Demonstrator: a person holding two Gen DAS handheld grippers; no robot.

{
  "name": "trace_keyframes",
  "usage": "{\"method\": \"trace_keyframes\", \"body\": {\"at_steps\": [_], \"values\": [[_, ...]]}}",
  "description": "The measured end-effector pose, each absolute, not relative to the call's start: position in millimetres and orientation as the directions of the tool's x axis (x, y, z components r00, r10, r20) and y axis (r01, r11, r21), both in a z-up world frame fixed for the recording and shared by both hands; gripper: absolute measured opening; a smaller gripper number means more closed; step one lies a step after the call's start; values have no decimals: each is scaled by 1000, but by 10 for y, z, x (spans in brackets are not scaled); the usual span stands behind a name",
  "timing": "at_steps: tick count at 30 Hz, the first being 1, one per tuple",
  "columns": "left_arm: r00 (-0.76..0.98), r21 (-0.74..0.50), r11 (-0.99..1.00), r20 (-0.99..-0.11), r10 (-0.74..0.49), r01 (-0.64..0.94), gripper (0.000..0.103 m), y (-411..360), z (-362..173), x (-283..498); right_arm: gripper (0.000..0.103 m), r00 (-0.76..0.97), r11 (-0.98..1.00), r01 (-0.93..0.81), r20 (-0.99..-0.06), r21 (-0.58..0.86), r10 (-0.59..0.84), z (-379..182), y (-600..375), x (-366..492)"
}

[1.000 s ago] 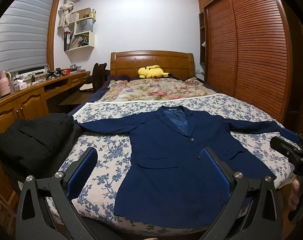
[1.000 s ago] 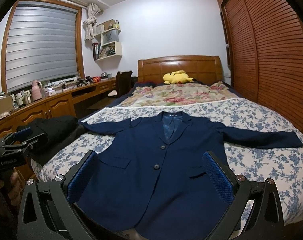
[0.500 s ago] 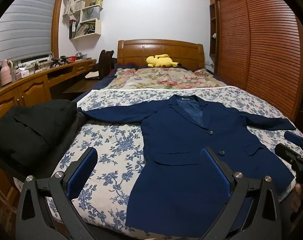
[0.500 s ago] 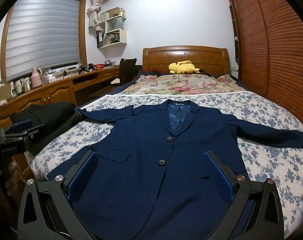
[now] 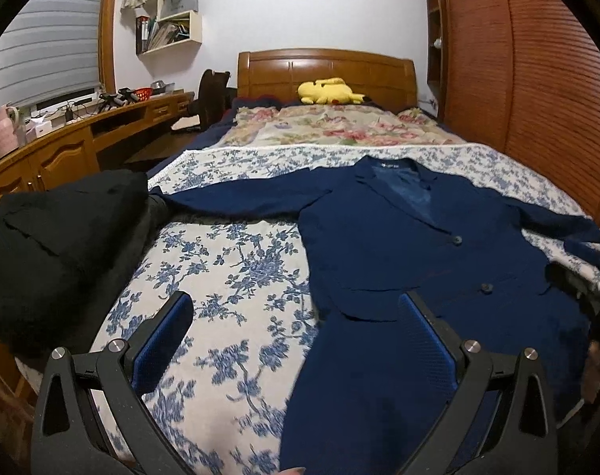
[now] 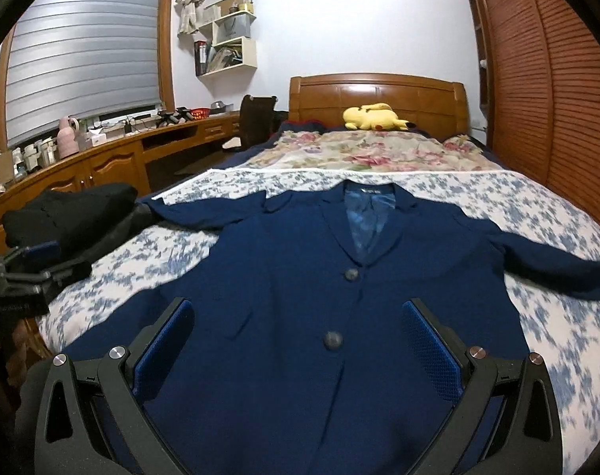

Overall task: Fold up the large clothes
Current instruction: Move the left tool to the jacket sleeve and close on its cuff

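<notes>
Navy jacket [image 6: 300, 285] lies face-up, buttoned, sleeves spread on the bed [image 5: 228, 261]. Left tongs [image 5: 296, 340] and right tongs [image 6: 296, 344] hover wide apart, empty. Likely soft but weighty cloth; pinching a sleeve cuff or shoulder seam looks best.

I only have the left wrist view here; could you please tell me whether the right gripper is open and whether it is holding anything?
Observer: The right gripper is open and empty, with its jaws wide apart above the lower front of the navy jacket.
Operator: Thank you. Which part of the jacket is it lined up with?
Observer: The front centre. The lower button shows between its two fingers, and the upper button lies farther ahead.
</notes>
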State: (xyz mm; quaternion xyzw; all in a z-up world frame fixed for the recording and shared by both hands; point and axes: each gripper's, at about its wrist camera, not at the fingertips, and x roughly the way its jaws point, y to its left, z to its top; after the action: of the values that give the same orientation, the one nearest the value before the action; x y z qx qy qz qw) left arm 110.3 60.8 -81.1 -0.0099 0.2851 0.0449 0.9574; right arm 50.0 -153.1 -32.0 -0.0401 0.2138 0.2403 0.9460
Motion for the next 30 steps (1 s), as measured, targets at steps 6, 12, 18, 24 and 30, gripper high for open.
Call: {"method": "trace_keyframes", "body": {"at_steps": [6,12,18,24,30], "values": [[812,21,995,-576,95,-101,103,840,-855,1404,103,792,870,-492,-404,18,457,-280,-1420,819],[786,11,991,-608,113,-133,103,1150,-842,1712,103,767,851,-524,-421,23,484,-334,-1262,1211],[743,-41,988,-664,84,-148,103,1414,-965,2036,103,729,831,-555,-474,14,495,-548,-1123,1540],[726,-10,993,-683,78,-115,103,1487,-1001,2447,103,654,821,-569,-577,50,489,-856,-1108,1770],[683,-41,988,-727,71,-147,103,1732,-1153,2985,103,640,821,-567,-590,69,492,-858,-1168,1823]]}}
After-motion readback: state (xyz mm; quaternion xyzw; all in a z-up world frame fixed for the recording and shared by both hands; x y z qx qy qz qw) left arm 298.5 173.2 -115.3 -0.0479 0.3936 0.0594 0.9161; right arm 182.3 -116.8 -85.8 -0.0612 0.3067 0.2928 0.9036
